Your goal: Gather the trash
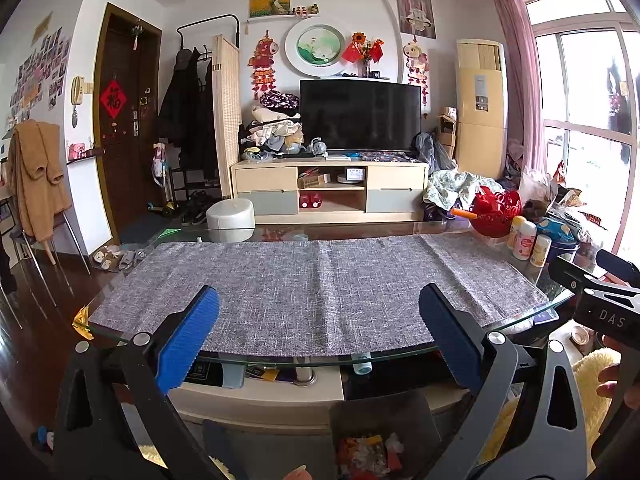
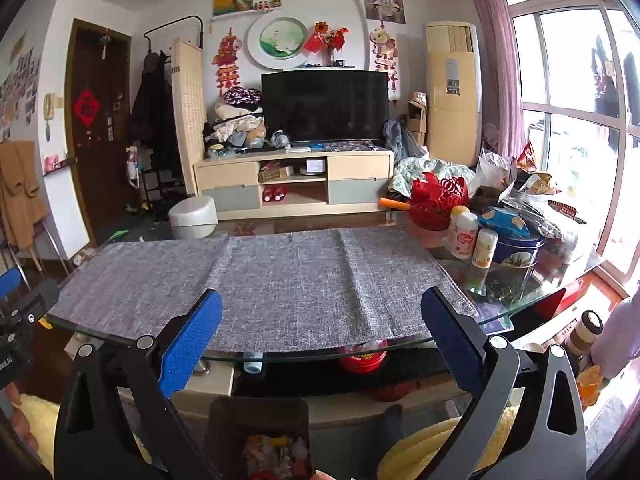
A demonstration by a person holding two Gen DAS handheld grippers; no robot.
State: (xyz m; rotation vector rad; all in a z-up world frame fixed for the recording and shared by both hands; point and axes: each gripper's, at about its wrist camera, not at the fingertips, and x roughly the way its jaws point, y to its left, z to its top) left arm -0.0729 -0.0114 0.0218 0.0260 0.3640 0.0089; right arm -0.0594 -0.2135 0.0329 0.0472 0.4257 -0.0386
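Observation:
A dark trash bin [image 1: 380, 436] stands on the floor below the table's near edge, holding several colourful scraps; it also shows in the right wrist view [image 2: 260, 436]. A yellow wrapper scrap [image 1: 83, 322] lies at the left corner of the glass table [image 1: 280, 360]. A grey mat [image 1: 320, 288] covers the table top, also in the right wrist view [image 2: 260, 280]. My left gripper [image 1: 320, 312] is open and empty above the near edge. My right gripper [image 2: 322, 316] is open and empty too. The right gripper's body shows at the left view's right edge [image 1: 600, 304].
A red basket [image 2: 438, 202], bottles [image 2: 464, 236], a blue tin [image 2: 516, 252] and bags crowd the table's right end. A TV stand [image 1: 332, 188] and white stool [image 1: 231, 216] stand beyond. A yellow fluffy cushion [image 2: 440, 448] lies near the bin.

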